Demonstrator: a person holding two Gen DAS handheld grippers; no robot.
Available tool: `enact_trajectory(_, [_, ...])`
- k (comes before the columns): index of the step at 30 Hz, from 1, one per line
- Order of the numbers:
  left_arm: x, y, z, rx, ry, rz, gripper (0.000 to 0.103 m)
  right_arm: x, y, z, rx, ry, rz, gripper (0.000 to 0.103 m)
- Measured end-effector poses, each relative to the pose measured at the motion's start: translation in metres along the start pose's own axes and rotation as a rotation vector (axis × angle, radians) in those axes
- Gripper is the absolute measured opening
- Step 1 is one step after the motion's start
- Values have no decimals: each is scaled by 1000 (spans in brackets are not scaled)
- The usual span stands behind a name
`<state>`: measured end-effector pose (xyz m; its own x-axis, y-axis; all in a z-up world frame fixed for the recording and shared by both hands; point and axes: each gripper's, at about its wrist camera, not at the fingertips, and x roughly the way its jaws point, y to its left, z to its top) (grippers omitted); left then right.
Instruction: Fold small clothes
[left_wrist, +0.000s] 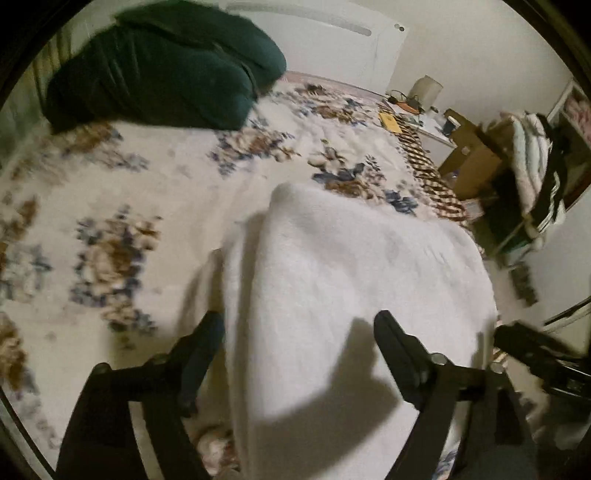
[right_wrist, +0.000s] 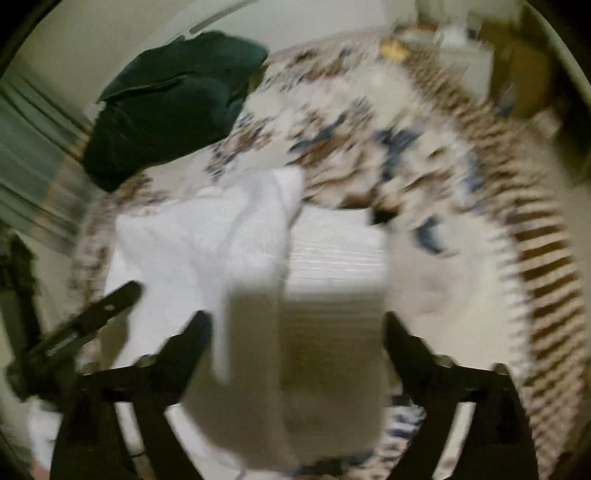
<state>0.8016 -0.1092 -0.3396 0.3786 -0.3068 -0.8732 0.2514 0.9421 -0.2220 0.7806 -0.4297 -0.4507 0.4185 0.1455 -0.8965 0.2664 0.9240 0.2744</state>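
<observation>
The white cloth (left_wrist: 351, 280) lies on the floral bedspread (left_wrist: 110, 192), partly doubled over, with a raised fold along its left edge. The left gripper (left_wrist: 299, 332) hovers over the cloth, fingers spread wide, gripping nothing. The right gripper (right_wrist: 297, 328) is likewise spread wide above the cloth (right_wrist: 207, 240) and holds nothing; that view is motion-blurred. A dark green pillow (left_wrist: 162, 66) lies well apart, further up the bed.

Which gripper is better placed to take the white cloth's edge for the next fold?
Probably the left gripper: its open fingers straddle the white cloth's near edge, in sharp view. The right gripper is open too, but its view is motion-blurred.
</observation>
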Motion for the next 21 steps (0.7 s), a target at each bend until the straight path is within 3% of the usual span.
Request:
enact_trajectory(2, [-19, -7, -14, 4, -27, 42, 85, -30, 9, -19, -45, -78, -132, 103])
enact_trajectory(6, [-57, -20, -41, 15, -81, 113, 90, -85, 18, -55, -77, -177, -278, 103])
enact_trajectory(13, [-124, -41, -76, 2, -126, 178, 90, -162, 31, -99, -97, -241, -342, 103])
enact_trajectory(21, [-201, -71, -108, 41, -168, 203, 90, -263, 47, -159, -86, -288, -337, 103])
